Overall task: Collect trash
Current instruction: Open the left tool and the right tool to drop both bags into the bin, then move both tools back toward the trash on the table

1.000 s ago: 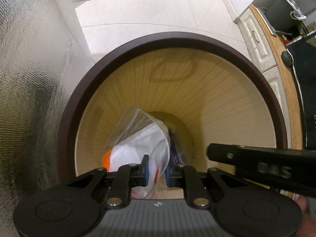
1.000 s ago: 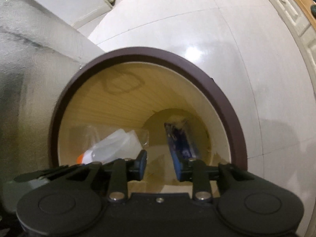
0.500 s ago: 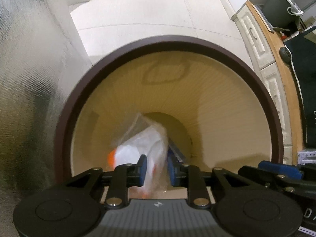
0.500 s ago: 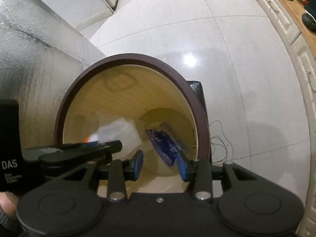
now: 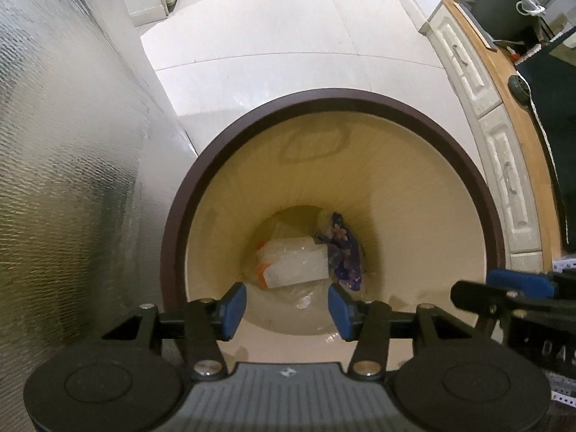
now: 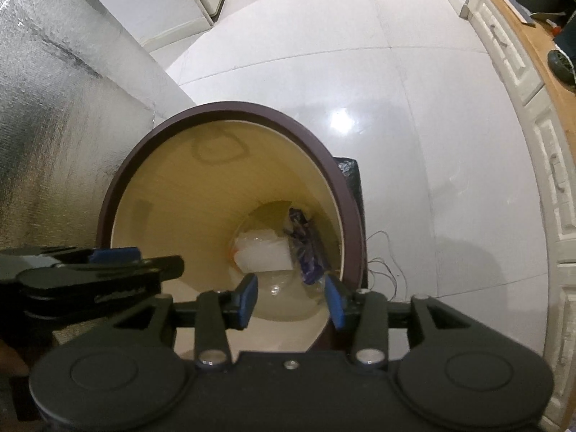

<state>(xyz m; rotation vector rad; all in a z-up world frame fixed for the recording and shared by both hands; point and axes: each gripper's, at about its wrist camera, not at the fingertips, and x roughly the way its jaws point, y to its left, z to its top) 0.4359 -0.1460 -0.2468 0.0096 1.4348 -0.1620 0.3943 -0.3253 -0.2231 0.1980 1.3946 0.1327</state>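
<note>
**Dropping trash into the bin**

Spreading widest is the pale tiled floor (image 5: 288,36), with a foil-covered wall (image 5: 64,180) on one side and white cabinets (image 5: 504,165) under a wooden tabletop (image 5: 482,57) on the other. On the floor, against the foil wall, stands the bin (image 5: 223,165): round, brown-rimmed, cream inside. Both grippers hang above its mouth, pointing down into it. The left gripper (image 5: 287,304) has its jaws opening with nothing between them; the right gripper (image 6: 291,296), just beside it, likewise has jaws opening on empty air. Each gripper shows at the edge of the other's view. At the bottom of the bin lie a clear bag (image 5: 293,262) with white and orange contents and, touching it, a dark blue wrapper (image 5: 343,248).
</note>
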